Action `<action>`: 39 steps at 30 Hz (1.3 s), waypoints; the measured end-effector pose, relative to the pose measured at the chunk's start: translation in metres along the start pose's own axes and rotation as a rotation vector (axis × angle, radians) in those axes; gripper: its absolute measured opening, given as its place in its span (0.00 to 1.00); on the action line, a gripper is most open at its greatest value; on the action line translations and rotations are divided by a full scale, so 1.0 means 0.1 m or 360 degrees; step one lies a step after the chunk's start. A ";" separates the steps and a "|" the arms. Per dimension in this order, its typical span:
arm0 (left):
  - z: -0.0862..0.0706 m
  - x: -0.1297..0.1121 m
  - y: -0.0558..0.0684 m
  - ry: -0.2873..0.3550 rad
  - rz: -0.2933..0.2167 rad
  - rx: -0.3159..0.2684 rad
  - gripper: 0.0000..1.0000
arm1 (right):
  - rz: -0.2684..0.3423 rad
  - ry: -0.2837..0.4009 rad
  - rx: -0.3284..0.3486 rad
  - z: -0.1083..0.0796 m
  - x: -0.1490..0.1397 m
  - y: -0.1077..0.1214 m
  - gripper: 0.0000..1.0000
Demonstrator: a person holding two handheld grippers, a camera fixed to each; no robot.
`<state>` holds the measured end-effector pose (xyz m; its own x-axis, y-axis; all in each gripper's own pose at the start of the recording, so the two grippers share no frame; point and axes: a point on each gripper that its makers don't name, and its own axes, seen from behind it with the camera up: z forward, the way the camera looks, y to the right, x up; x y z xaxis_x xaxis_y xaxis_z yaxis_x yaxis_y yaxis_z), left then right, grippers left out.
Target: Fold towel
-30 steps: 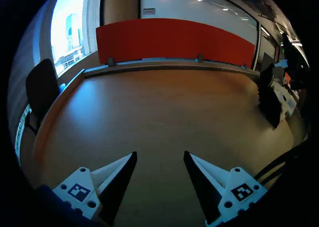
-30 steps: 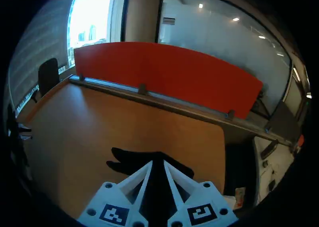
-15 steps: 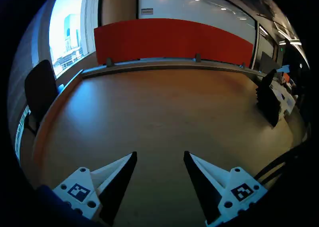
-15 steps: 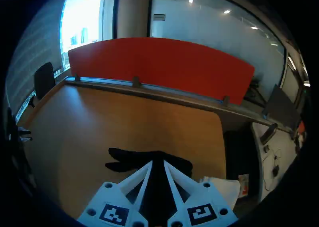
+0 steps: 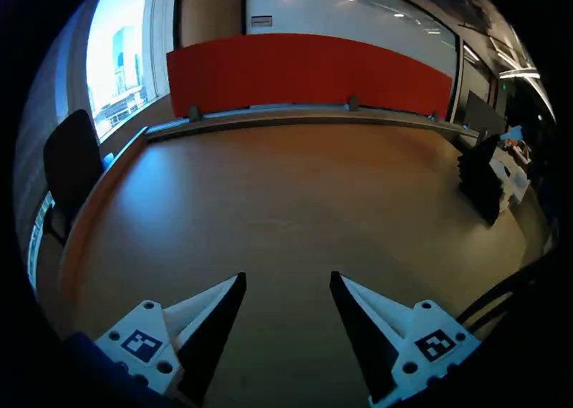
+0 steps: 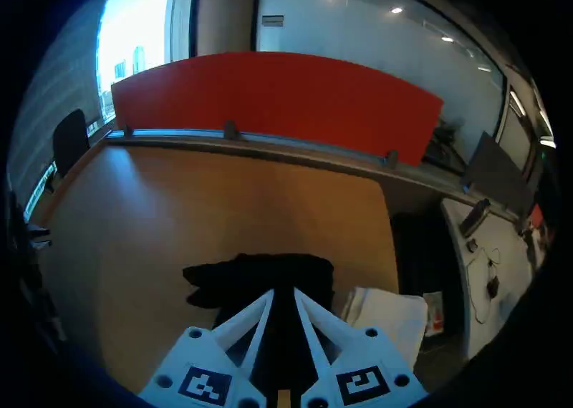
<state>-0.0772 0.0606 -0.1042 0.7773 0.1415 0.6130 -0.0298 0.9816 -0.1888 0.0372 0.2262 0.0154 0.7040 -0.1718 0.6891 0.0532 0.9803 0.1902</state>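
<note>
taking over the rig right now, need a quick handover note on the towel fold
Left gripper: fingers open, empty, above the wooden desk.
Right gripper: fingers shut on the dark towel, which lies bunched on the desk near its right edge; a white item is just right of it.
Done: towel grasped.
Left: spread it flat and fold; no neat fold visible yet.

Left hand-held gripper, white wedge fingers, black pads, square markers, screws, black cable

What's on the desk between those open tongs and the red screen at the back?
Nothing. In the left gripper view, the wooden desk runs bare from the left tongs to the red screen.
</note>
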 end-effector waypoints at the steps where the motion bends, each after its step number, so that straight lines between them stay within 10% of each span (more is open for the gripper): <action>1: 0.00 0.00 0.00 -0.0001 0.0000 -0.0001 0.86 | 0.0004 -0.0009 -0.0007 0.00 -0.04 0.02 0.05; 39: -0.09 -0.03 0.01 -0.0014 0.0047 0.0016 0.86 | 0.0283 -0.0258 -0.0139 0.20 -1.28 0.28 0.05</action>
<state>-0.0739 0.0598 -0.1132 0.7703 0.1718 0.6141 -0.0592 0.9781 -0.1994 -0.0654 0.2741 -0.0535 0.5853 -0.0023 0.8108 0.0046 1.0000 -0.0005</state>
